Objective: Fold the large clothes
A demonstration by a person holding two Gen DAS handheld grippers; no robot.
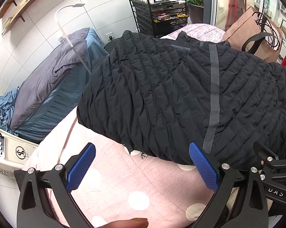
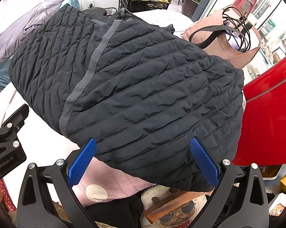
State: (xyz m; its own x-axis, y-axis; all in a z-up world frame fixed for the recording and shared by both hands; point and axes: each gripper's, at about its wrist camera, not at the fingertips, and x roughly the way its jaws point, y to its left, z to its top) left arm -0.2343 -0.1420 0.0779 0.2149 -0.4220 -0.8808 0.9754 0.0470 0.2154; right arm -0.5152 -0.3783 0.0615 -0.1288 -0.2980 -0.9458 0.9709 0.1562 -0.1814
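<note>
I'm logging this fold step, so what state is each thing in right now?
Jacket: lying spread on the pink cover, grey strip facing up, not gripped.
Left tongs: open, empty, at the jacket's near edge.
Right tongs: open, empty, at the jacket's near edge.
Bag: upright beyond the jacket, top open, cables inside.

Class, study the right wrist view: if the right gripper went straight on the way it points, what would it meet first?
Most likely the near hem of the black quilted jacket, which lies between the open fingers of the right gripper; depth is uncertain.
</note>
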